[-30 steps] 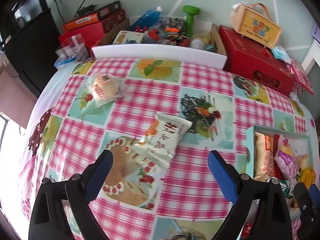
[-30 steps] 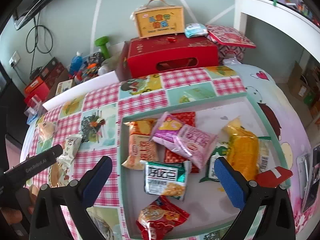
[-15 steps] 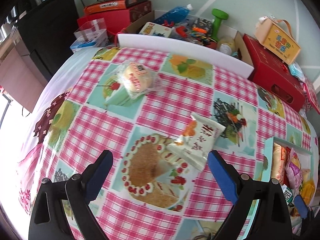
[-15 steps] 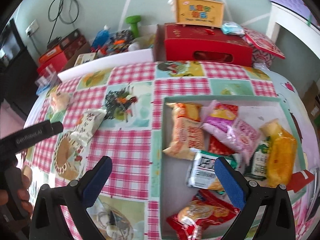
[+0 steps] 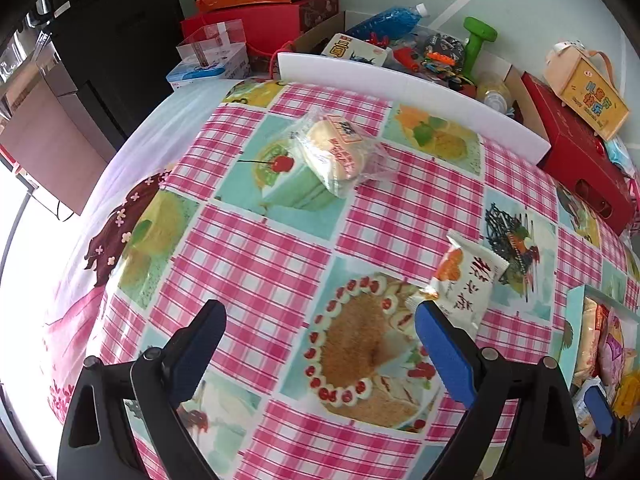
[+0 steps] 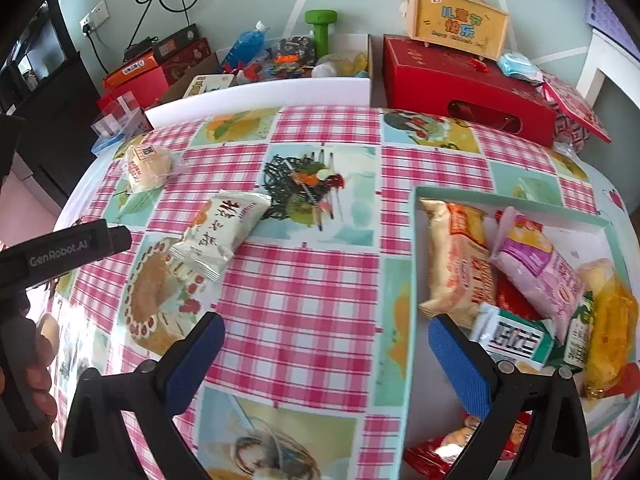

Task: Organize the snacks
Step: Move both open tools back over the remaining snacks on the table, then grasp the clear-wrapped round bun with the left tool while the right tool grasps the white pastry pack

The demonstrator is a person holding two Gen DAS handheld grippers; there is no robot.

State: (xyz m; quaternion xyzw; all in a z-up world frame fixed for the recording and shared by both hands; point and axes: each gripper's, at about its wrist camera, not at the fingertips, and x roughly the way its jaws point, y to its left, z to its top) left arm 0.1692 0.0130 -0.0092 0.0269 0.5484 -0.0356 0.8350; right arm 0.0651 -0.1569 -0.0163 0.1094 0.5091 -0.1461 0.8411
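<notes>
Pickup step: left gripper (image 5: 316, 328) and right gripper (image 6: 326, 340) jaws apart, empty. White rectangular foil snack packet (image 5: 466, 284) sits just beside left gripper; nxt: centre jaws, clamp.

Home room: patterned tablecloth (image 5: 260, 248), toy box (image 6: 280, 56), dumbbell (image 6: 322, 26).
</notes>
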